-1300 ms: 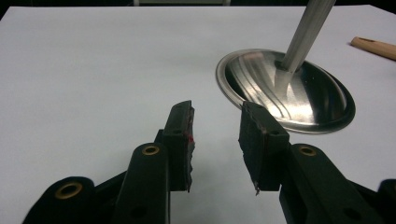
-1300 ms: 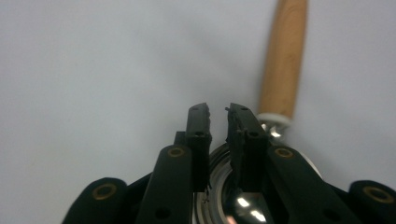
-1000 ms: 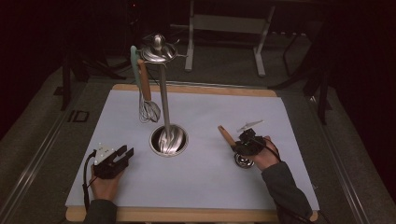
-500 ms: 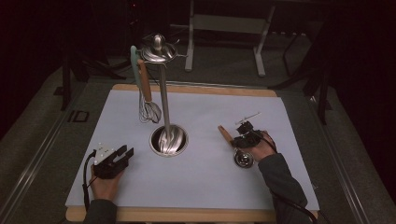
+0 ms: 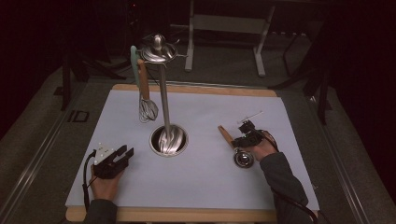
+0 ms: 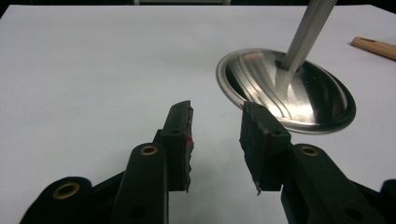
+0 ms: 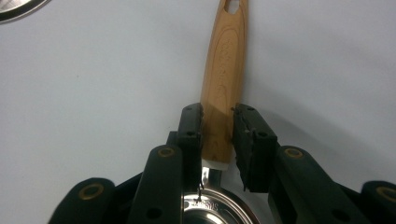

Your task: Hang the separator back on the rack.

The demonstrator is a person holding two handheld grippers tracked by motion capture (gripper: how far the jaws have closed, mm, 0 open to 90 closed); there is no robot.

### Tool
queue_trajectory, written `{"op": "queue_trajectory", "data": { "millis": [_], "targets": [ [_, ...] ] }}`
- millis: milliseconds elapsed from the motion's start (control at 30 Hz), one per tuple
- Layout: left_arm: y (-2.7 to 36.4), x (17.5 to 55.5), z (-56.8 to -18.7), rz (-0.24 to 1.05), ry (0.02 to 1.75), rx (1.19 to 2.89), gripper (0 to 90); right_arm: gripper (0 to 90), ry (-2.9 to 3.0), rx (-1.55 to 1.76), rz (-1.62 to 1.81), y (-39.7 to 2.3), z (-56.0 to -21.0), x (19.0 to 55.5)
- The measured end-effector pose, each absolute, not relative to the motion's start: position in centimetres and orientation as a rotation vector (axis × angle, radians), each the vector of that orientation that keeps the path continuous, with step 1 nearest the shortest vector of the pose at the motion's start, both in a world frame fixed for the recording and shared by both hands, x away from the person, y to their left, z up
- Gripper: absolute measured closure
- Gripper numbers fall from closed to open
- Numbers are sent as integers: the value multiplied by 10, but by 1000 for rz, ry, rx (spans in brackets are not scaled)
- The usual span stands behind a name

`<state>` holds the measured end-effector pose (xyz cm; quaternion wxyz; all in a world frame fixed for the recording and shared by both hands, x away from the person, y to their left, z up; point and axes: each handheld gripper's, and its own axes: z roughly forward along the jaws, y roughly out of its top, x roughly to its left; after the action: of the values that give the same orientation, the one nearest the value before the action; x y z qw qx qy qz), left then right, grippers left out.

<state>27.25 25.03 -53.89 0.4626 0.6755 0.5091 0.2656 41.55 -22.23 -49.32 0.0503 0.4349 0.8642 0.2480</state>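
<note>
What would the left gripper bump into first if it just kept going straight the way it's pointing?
Probably the round steel base of the utensil stand, just ahead and slightly right of the open left gripper. Bare white mat lies between; depth is hard to judge.

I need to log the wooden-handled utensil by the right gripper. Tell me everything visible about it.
The utensil lies flat on the white table cover, right of the stand's base. It has a light wooden handle with a hanging hole at its far end and a shiny round metal head. The right gripper straddles the handle near the head, its jaws just closing in; contact is unclear.
</note>
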Motion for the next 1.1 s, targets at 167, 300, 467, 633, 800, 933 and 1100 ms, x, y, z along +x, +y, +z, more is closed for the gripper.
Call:
{"op": "queue_trajectory", "data": {
  "millis": [167,300,467,633,800,933,1100],
  "targets": [
    [250,272,-539,657,1252,1661,632,744,2640,1333,768,-225,-493,416],
    [250,272,-539,660,1250,1661,630,749,2646,1361,790,-227,-493,419],
    [250,272,-539,660,1250,1663,630,734,2666,1401,822,-232,-495,422],
    [250,272,-539,664,1249,1661,631,716,2678,1438,846,-234,-497,425],
    [250,272,-539,664,1249,1660,630,670,2716,1431,741,-228,-504,427],
    [250,272,-539,664,1251,1661,630,679,2720,1405,724,-224,-505,425],
    [250,272,-539,665,1251,1660,631,694,2750,1375,701,-215,-503,424]
  ]
}}
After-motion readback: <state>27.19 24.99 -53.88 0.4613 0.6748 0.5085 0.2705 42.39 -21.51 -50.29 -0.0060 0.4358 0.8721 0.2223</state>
